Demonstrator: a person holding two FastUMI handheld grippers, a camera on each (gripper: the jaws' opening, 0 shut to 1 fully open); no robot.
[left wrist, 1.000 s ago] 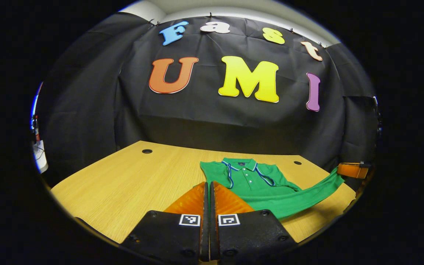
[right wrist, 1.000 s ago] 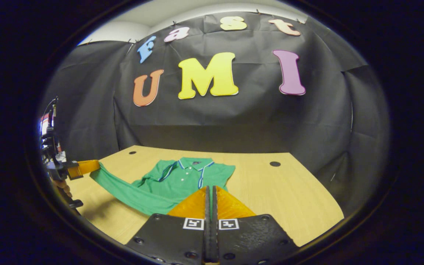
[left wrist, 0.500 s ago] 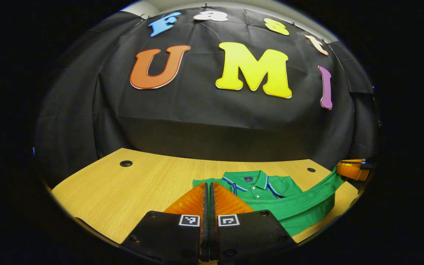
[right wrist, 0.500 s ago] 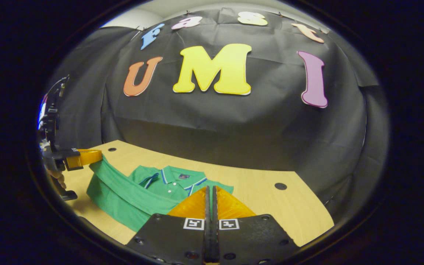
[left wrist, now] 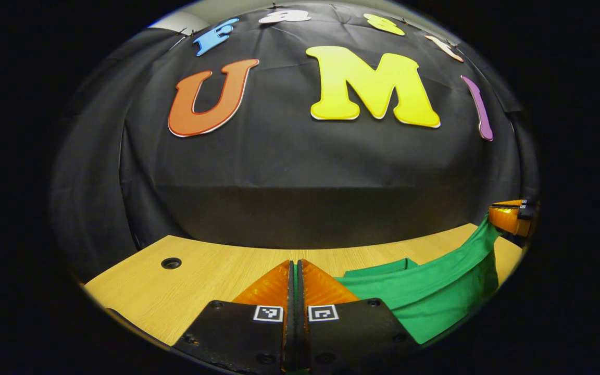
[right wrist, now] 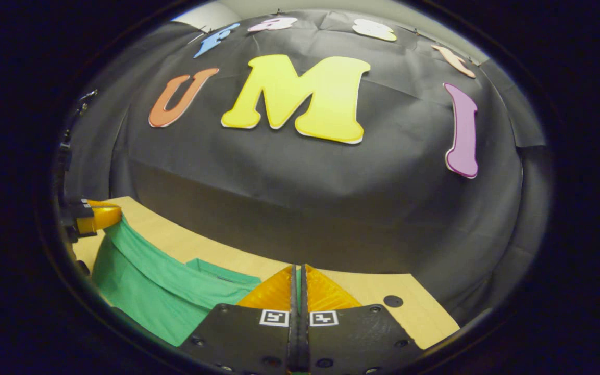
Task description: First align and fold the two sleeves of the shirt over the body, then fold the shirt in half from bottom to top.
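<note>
Green knit shirt [left wrist: 425,299] hangs taut between left gripper [left wrist: 296,268] and right gripper [right wrist: 298,272], both pinched on its hem above woodgrain table [left wrist: 211,276].

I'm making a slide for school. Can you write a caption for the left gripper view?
Left gripper and right gripper lift the green shirt's edge above the wooden table.

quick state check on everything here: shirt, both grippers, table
green polo shirt: bottom hem lifted, stretched taut between both grippers, mid-fold
left gripper: shut on the hem
right gripper: shut on the hem
light wooden table: flat, carrying the rest of the shirt
</note>
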